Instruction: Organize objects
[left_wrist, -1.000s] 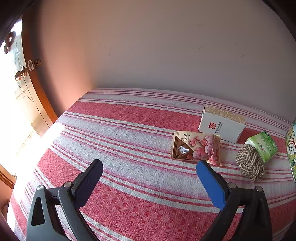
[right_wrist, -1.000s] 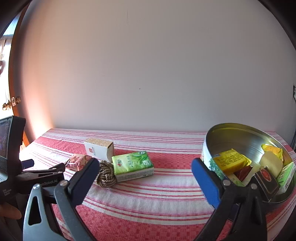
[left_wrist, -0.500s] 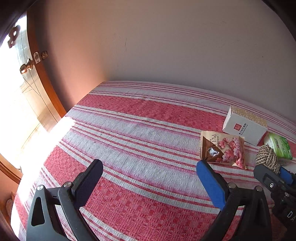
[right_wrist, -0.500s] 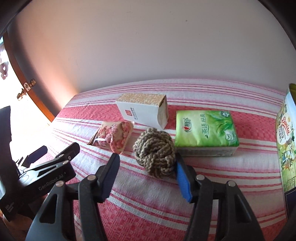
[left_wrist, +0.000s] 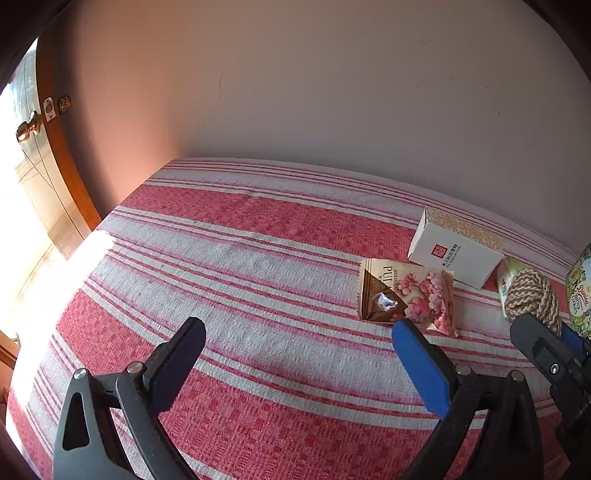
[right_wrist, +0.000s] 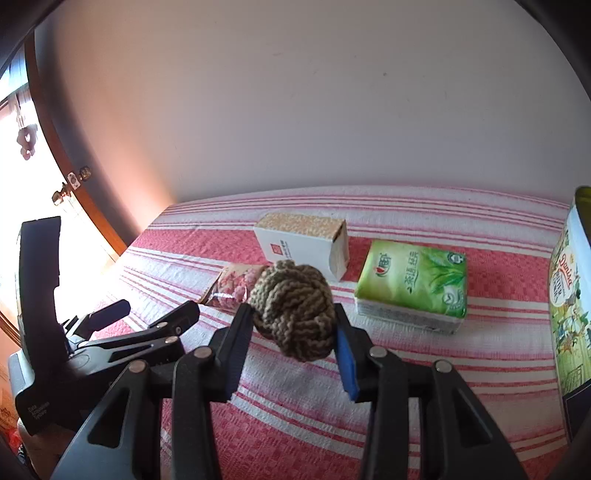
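**Rope ball sitting between the right gripper's fingers**

The right gripper (right_wrist: 293, 325) is reaching down to the striped cloth (right_wrist: 369, 387), and the rope ball (right_wrist: 295, 310) is sitting right between its two fingers. Both fingers are pressing against the sides of the ball, so the gripper is squeezing it. The ball is looking a little above the cloth, with a shadow under it, but I cannot tell if it is fully off.

Just behind the ball, a white box (right_wrist: 303, 243) is lying on the cloth. A green tissue pack (right_wrist: 412, 280) is lying to the right of the ball, close by. A pink snack bag (right_wrist: 232, 286) is peeking out to the left of the ball. A round cookie tin (right_wrist: 569, 295) is standing at the far right edge.

The left gripper (left_wrist: 295, 354) is hanging over the cloth with its fingers spread wide and nothing between them. The snack bag is lying just past its blue finger.
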